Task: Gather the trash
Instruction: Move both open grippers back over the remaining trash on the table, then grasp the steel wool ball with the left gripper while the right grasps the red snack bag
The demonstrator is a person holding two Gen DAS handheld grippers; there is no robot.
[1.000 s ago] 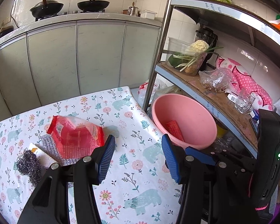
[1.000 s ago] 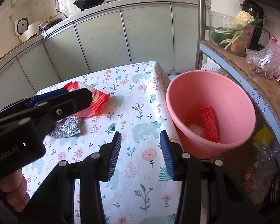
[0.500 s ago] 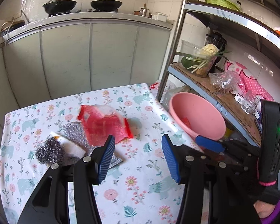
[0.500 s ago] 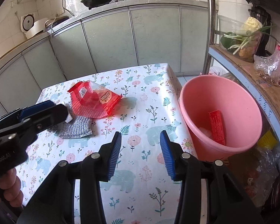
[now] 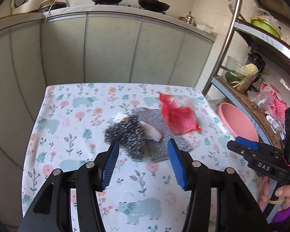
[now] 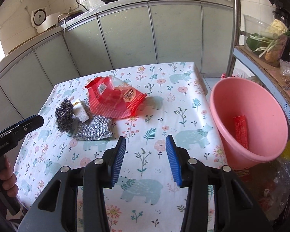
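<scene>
The left tongs (image 5: pixel 143 150) stand spread with nothing between the pads, tilted down over the bench (image 5: pixel 67 131) just short of a steel-wool scrubber (image 5: pixel 125 135). That heading suggests the scrubber pile is the next pick. The right tongs (image 6: pixel 145 152) are also spread and empty, hanging over bare cloth between the pile and the pink bucket (image 6: pixel 218 104), probably parked clear so the left side has room to work.

Outward from the left tongs, the scrubber rests against a white sponge block (image 6: pixel 81 112), both partly on a flat silver mesh cloth (image 6: pixel 94 129). Overlapping the cloth's far edge is the red snack wrapper (image 6: pixel 114 98) — crumpled, puffed up rather than flat. In the right wrist view its long axis runs across the bench, the torn red end toward the scrubber side and the other corner toward the bucket side.

The bucket sits off the bench's right edge, below bench level, mouth tilted toward the tongs — handy for dropping things in. One red wrapper (image 6: pixel 240 131) already lies inside against the wall, lengthwise down the slope.
</scene>
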